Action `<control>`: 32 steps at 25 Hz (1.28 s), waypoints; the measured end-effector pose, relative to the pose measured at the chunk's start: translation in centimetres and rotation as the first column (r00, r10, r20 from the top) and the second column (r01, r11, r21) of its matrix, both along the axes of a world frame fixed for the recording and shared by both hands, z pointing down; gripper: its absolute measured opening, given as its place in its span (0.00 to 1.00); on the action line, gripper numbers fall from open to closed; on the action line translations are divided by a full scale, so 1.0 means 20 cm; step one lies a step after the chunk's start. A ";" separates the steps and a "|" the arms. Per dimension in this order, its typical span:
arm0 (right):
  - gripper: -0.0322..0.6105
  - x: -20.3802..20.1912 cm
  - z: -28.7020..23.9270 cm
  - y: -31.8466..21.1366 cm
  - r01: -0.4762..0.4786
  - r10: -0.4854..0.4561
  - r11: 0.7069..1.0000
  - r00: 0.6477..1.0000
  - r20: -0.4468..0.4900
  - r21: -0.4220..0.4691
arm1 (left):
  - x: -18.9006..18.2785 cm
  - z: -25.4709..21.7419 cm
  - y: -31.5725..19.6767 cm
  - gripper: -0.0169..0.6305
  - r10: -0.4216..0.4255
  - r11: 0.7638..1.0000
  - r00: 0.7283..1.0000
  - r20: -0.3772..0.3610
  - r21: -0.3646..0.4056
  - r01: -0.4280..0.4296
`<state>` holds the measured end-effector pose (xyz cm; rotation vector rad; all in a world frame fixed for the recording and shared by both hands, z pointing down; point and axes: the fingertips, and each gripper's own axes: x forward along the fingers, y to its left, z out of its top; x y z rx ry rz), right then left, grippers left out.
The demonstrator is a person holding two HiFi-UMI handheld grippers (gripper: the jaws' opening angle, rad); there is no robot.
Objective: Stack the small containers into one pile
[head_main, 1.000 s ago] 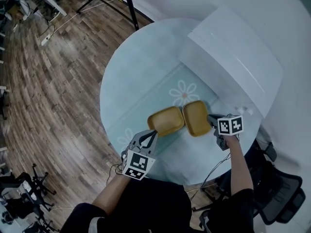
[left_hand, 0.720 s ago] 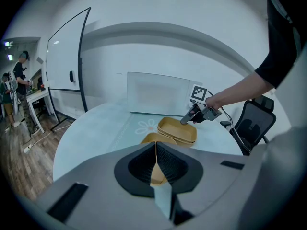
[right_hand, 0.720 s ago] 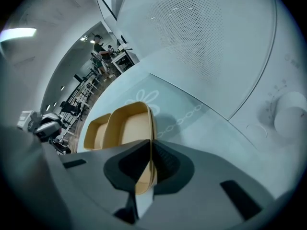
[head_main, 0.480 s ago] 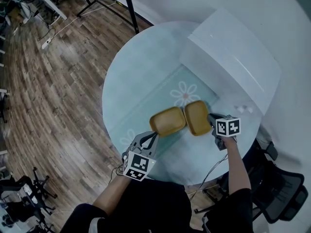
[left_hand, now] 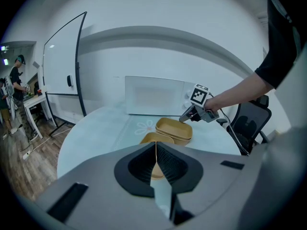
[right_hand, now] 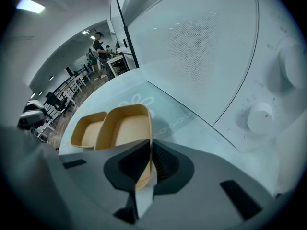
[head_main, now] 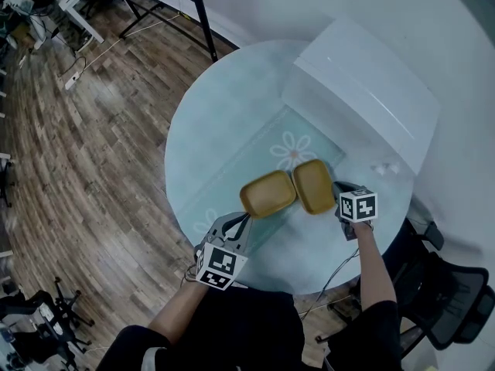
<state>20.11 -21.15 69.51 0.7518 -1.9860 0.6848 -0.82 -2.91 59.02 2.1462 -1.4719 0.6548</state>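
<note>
Toward the near edge of the counter (head_main: 209, 130), the two yellow containers sit side by side and touching, not stacked yet, with the white appliance (head_main: 363, 91) well behind them at the far right edge. The right tool (head_main: 337, 189) has its jaws pinched on the thin wall of the right container (head_main: 314, 185), which you can see running straight into the gap in the right gripper view. The left tool (head_main: 245, 218) looks pinched on the near rim of the left container (head_main: 268, 194) the same way (only a sliver of yellow shows between its jaws, so I'm less sure). If I were doing this, I'd use the left one as an anchor and lift the right container clear of its neighbour's rim. Then keep it level, line up the corners over the left one and lower it slowly so it nests. A one-wall grip will probably let it tilt, so go easy.
</note>
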 end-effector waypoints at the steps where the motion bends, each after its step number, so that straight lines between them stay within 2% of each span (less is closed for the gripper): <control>1: 0.10 0.00 0.00 0.00 -0.007 0.007 1.000 1.000 0.001 0.003 | 0.00 0.00 0.01 0.05 0.002 1.000 1.000 0.001 0.001 -0.002; 6: 0.10 -0.01 -0.04 0.00 -0.058 0.056 0.997 0.998 0.034 0.043 | -0.02 0.00 0.03 0.05 -0.002 1.000 1.000 -0.002 0.004 0.002; 13: 0.10 -0.17 -0.28 0.10 -0.204 0.177 0.970 0.965 0.192 0.129 | -0.08 -0.02 0.07 0.05 0.015 1.000 1.000 -0.015 0.012 -0.015; 17: 0.10 -0.26 -0.40 0.23 -0.321 0.271 0.936 0.919 0.286 0.143 | -0.11 -0.05 0.07 0.05 0.037 0.999 0.999 -0.020 0.032 -0.036; 20: 0.10 -0.32 -0.42 0.33 -0.394 0.339 0.911 0.884 0.321 0.125 | -0.14 -0.08 0.05 0.05 0.052 0.997 0.998 -0.019 0.056 -0.051; 24: 0.10 -0.36 -0.41 0.44 -0.506 0.444 0.855 0.825 0.348 0.109 | -0.17 -0.10 0.03 0.05 0.070 0.995 0.997 -0.037 0.077 -0.067; 32: 0.11 -0.48 -0.34 0.63 -0.587 0.524 0.804 0.773 0.356 0.091 | -0.18 -0.15 0.07 0.05 0.116 0.989 0.992 -0.051 0.100 -0.110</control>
